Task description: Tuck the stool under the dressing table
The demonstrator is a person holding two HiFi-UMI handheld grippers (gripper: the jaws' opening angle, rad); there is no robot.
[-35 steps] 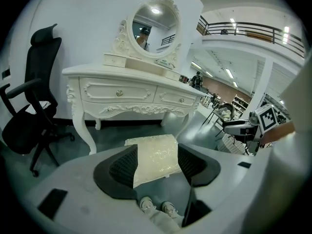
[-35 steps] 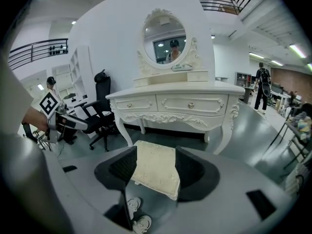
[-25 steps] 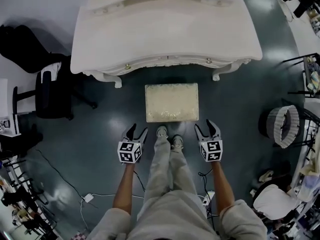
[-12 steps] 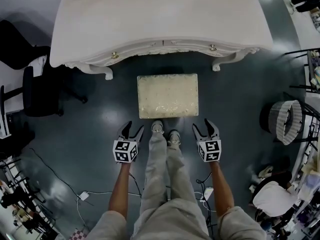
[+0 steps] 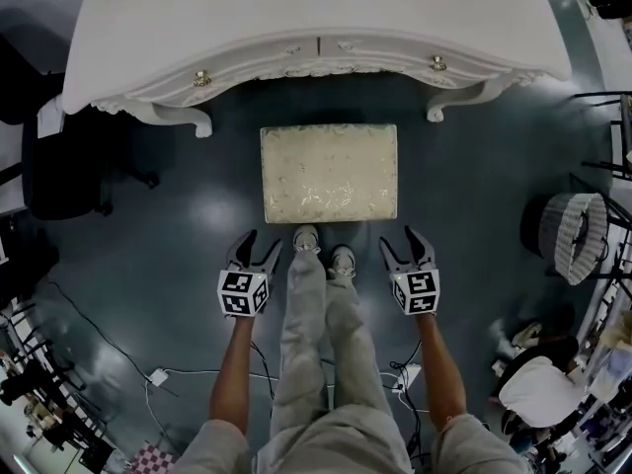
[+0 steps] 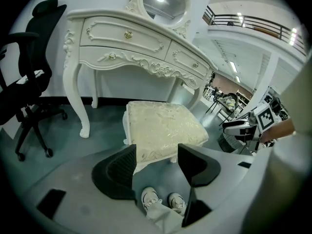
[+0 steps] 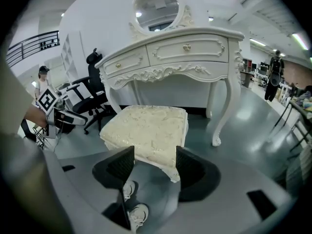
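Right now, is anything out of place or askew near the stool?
Only the stool: it stands upright and square, but out in front of the dressing table, not under it. Nothing looks spilled or damaged.

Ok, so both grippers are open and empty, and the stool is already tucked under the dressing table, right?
Not tucked: the head view shows the stool standing on the floor in front of the dressing table, its whole top uncovered. The left gripper and right gripper are open and empty, as you said.
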